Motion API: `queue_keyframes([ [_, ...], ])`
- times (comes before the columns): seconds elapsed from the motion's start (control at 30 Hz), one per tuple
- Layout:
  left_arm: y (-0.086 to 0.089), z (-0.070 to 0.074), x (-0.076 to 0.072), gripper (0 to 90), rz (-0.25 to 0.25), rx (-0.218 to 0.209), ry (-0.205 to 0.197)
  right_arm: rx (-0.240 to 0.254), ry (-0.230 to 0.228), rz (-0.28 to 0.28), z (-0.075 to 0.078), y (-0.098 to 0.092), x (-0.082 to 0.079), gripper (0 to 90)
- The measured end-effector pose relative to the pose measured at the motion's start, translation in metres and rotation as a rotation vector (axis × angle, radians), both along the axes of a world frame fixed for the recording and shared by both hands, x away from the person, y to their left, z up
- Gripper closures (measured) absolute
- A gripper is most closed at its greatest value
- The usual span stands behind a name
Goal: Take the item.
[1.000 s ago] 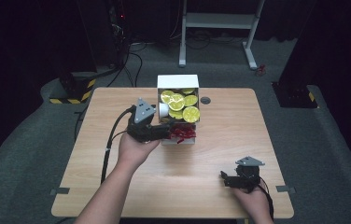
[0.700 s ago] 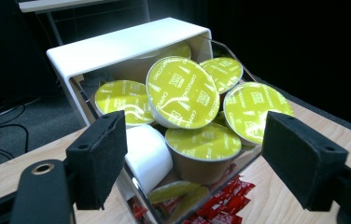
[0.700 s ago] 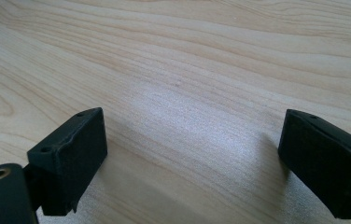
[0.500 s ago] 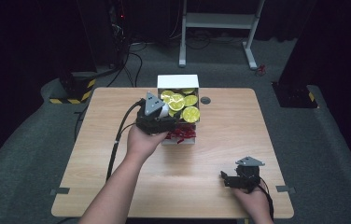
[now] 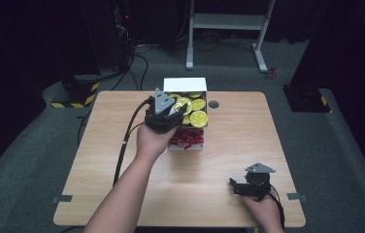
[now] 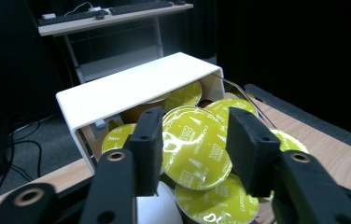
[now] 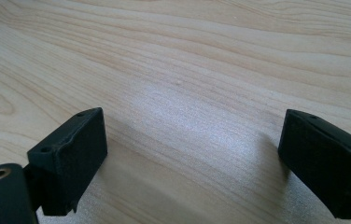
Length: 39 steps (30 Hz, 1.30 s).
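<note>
A white box (image 5: 185, 85) with its lid (image 6: 131, 86) raised stands at the table's far middle, holding several yellow-lidded coffee capsules (image 5: 198, 118). My left gripper (image 5: 176, 115) reaches into the box from the left. Its jaws have just been closing, and in the left gripper view the left gripper (image 6: 194, 140) has both pads against the rim of one yellow-lidded capsule (image 6: 196, 148) on top of the pile. My right gripper (image 5: 235, 187) rests near the table's front right edge. Seen in its own view, the right gripper (image 7: 192, 154) stands open over bare wood.
Red packaging (image 5: 186, 140) shows at the front of the box. A small black disc (image 5: 213, 104) lies on the wooden table (image 5: 248, 141) right of the box. A white desk frame (image 5: 229, 22) stands on the floor behind.
My left hand has moved right and forward, from beside the box to over it. Its jaws have narrowed around a capsule. The right hand has kept still.
</note>
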<state>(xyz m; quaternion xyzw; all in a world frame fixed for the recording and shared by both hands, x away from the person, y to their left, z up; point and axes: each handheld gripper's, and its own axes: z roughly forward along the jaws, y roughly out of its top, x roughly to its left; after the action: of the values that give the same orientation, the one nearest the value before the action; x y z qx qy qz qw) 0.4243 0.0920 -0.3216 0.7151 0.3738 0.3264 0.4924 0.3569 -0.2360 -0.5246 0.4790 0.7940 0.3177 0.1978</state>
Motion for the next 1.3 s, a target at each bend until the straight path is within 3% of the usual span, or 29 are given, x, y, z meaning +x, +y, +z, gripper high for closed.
queue_keyframes([
  [0.1,-0.002,0.000,0.001,47.6,0.035,0.011,-0.025,0.000,0.000,0.000,0.000,0.000,0.000,8.0],
  [0.23,-0.009,-0.003,0.006,28.9,0.056,0.043,0.005,0.000,0.000,0.000,0.000,0.000,0.000,8.0],
  [0.27,-0.011,-0.004,0.007,26.7,0.055,0.061,0.014,0.000,0.000,0.000,0.000,0.000,0.000,8.0],
  [0.37,-0.015,-0.009,0.011,23.9,0.058,0.062,0.046,0.000,0.000,0.000,0.000,0.000,0.000,8.0],
  [0.57,-0.022,-0.014,0.012,26.3,0.060,0.101,0.042,0.000,0.000,0.000,0.000,0.000,0.000,8.0],
  [0.73,-0.022,-0.016,0.014,33.6,0.065,0.101,0.042,0.000,0.000,0.000,0.000,0.000,0.000,8.0],
  [0.83,-0.021,-0.017,0.013,38.5,0.058,0.082,0.036,0.000,0.000,0.000,0.000,0.000,0.000,8.0],
  [1.3,-0.014,-0.013,0.005,39.9,0.033,0.006,0.012,0.000,-0.003,0.001,0.000,0.000,-0.001,8.0],
])
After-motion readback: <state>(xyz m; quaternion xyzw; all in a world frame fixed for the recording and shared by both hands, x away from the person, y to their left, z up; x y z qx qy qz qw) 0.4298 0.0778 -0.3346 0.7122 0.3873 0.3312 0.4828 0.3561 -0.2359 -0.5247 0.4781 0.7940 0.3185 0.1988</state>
